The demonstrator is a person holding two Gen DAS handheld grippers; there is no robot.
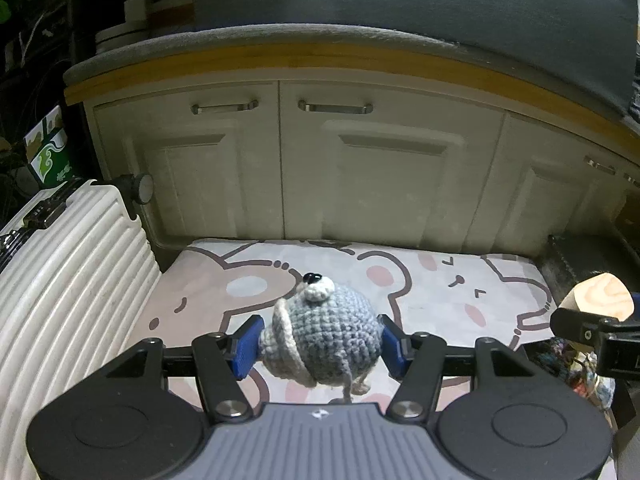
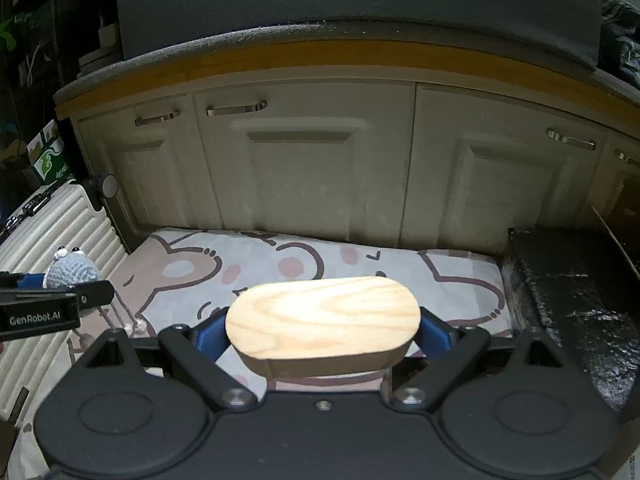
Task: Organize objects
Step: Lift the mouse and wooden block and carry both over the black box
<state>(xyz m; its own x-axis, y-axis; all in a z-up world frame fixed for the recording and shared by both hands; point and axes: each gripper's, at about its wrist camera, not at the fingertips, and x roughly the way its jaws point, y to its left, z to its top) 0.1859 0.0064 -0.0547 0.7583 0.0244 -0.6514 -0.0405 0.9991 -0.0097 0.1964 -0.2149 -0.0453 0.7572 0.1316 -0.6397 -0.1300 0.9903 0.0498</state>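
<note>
A: Left gripper (image 1: pixel 320 346), what's it got?

B: Crocheted toy (image 1: pixel 326 338), clamped between the blue pads (image 1: pixel 248 346), one on each side. Jaws closed only as far as the toy's width. It's held up in the air above the cartoon bear mat (image 1: pixel 400 280), not resting on it.

A: Toy details?

B: Round body in grey-blue yarn, cream band wrapping the left and underside. A cream bulging eye with a glossy black bead on top. Thin yarn strands hang from the bottom. From the right wrist view the same toy (image 2: pixel 72 270) shows two bead eyes, far left, next to the white ribbed suitcase (image 2: pixel 52 232).

A: Right gripper (image 2: pixel 322 338)?

B: Gripping a wooden block (image 2: pixel 324 316), pads pressed on its two rounded ends. Jaws are wide, spanning the long way. Block is a flat oval, pale wood, clear grain on the top face, darker side wall facing the camera. Also lifted over the mat.

A: Seen from the left view?

B: Only an edge of the block (image 1: pixel 600 296), far right, with the right gripper's black finger under it.

A: Background?

B: Cream cabinet doors (image 1: pixel 380 168) with metal bar handles behind the mat, wood-trimmed ledge above. Dark black bin (image 2: pixel 572 304) right of the mat. Contents can't tell.
</note>
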